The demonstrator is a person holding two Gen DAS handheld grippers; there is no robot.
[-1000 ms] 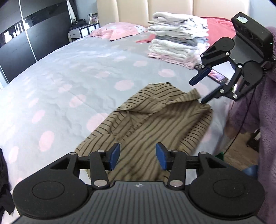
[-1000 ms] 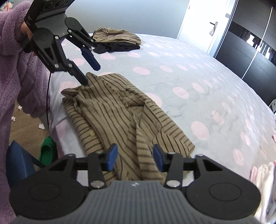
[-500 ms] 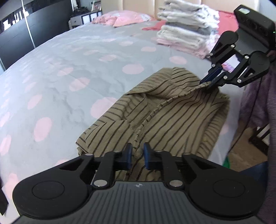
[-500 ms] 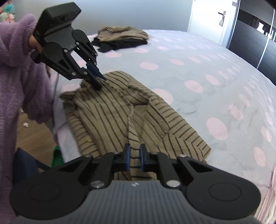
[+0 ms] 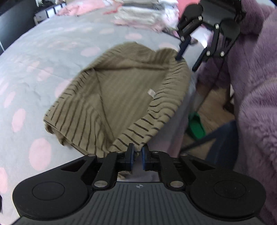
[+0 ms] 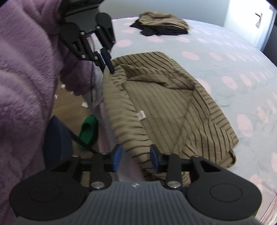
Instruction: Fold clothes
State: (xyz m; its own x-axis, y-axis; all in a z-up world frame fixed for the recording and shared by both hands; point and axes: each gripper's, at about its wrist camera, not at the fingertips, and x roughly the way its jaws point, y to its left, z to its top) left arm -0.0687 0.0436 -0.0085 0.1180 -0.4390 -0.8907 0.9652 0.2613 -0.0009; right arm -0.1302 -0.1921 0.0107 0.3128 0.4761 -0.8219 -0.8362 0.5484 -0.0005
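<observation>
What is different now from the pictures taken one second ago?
Both grippers came down and took hold of the striped shirt. They have pulled its top layer open toward the bed's edge, so the inner side and its label show. The left gripper is shut on the hem. The right gripper now has its fingers apart around the cloth. The shirt's far side stays on the bed.

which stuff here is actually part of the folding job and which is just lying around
Part of the job:
- striped brown shirt, one edge lifted
- left gripper, shut on the shirt's hem
- right gripper, open around the shirt's edge

Just lying about:
- stack of folded clothes
- dark and striped clothes pile
- green slipper on the floor
</observation>
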